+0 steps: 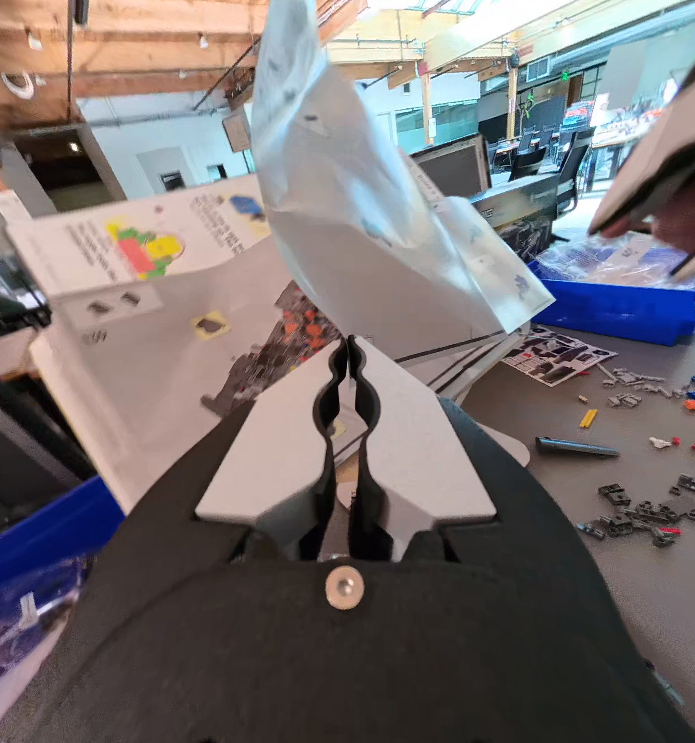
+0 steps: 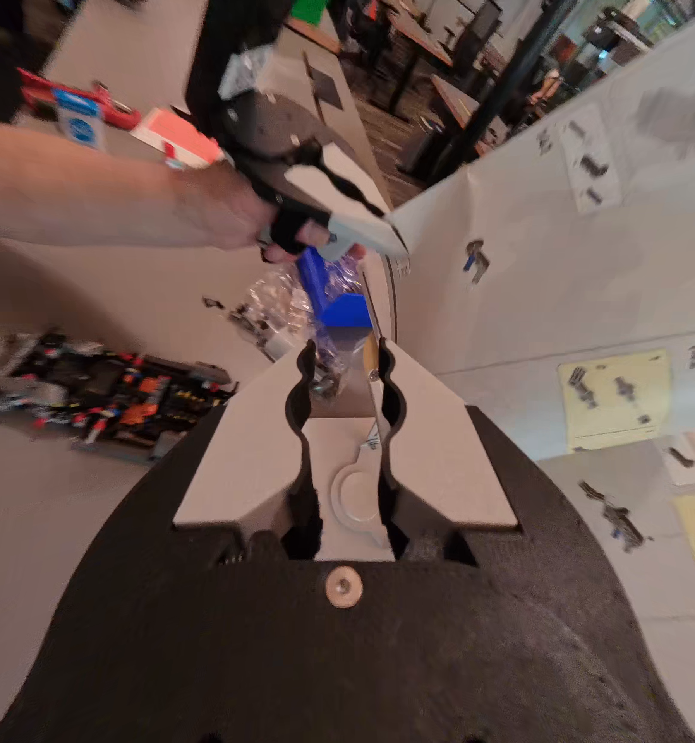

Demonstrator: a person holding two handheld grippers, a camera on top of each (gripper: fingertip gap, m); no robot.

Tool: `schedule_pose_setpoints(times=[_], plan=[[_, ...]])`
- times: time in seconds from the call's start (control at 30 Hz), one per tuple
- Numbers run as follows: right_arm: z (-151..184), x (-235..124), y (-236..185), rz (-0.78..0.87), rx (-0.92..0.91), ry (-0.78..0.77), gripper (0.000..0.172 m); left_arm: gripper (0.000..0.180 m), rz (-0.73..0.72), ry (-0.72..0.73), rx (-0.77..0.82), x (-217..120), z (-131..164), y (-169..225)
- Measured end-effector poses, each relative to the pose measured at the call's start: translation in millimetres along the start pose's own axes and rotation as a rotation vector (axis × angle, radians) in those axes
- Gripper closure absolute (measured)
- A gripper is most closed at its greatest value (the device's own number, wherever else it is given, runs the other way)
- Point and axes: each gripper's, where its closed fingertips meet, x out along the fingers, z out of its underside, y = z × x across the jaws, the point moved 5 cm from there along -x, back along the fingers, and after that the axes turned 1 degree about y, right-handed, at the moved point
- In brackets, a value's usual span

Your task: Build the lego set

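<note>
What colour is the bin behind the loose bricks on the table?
Blue: the bin shows best in the left wrist view, at the right.

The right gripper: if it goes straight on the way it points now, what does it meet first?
Probably the crumpled clear plastic bag lying just ahead of the right gripper, whose jaws stand apart, with the blue bin right behind it. Depth is unclear, so the order is uncertain.
</note>
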Motion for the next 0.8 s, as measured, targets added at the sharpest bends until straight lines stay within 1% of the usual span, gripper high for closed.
schedule_pose_setpoints(times=[0.03, 0.07, 0.17, 0.2, 0.23, 0.3, 0.37, 0.43, 0.53, 0.63, 0.73, 0.77, 0.8], plan=[[9, 19, -2, 0.016, -0.005, -0.031, 0.144, 0.18, -0.008, -0.003, -0.032, -4, 6, -10], [18, 39, -4, 0.035, -0.005, -0.069, 0.139, 0.18, -0.022, -0.008, -0.054, -7, 12, -20], [39, 89, 8, 0.183, -0.01, -0.168, 0.144, 0.18, -0.063, -0.023, -0.099, -14, 34, -43], [47, 103, 14, 0.218, 0.005, -0.209, 0.145, 0.18, -0.079, -0.036, -0.097, -15, 41, -49], [53, 115, 18, 0.219, 0.028, -0.245, 0.148, 0.18, -0.085, -0.038, -0.108, -16, 47, -54], [60, 132, 29, 0.253, 0.08, -0.282, 0.151, 0.18, -0.087, -0.033, -0.141, -18, 55, -62], [65, 140, 38, 0.287, 0.098, -0.322, 0.155, 0.18, -0.069, -0.036, -0.142, -17, 59, -65], [64, 141, 37, 0.313, 0.062, -0.351, 0.153, 0.18, -0.068, -0.027, -0.129, -15, 59, -66], [66, 137, 31, 0.306, 0.076, -0.382, 0.146, 0.18, -0.05, 0.013, -0.115, -11, 48, -69], [69, 135, 30, 0.315, 0.078, -0.413, 0.141, 0.18, -0.036, 0.036, -0.083, 1, 32, -73], [68, 142, 29, 0.311, 0.077, -0.425, 0.148, 0.18, -0.012, 0.035, -0.037, 15, 14, -68], [68, 145, 30, 0.322, 0.054, -0.439, 0.152, 0.18, -0.01, 0.02, -0.018, 20, 10, -66], [67, 148, 31, 0.334, 0.02, -0.454, 0.163, 0.18, -0.012, 0.004, -0.002, 23, 6, -65]])
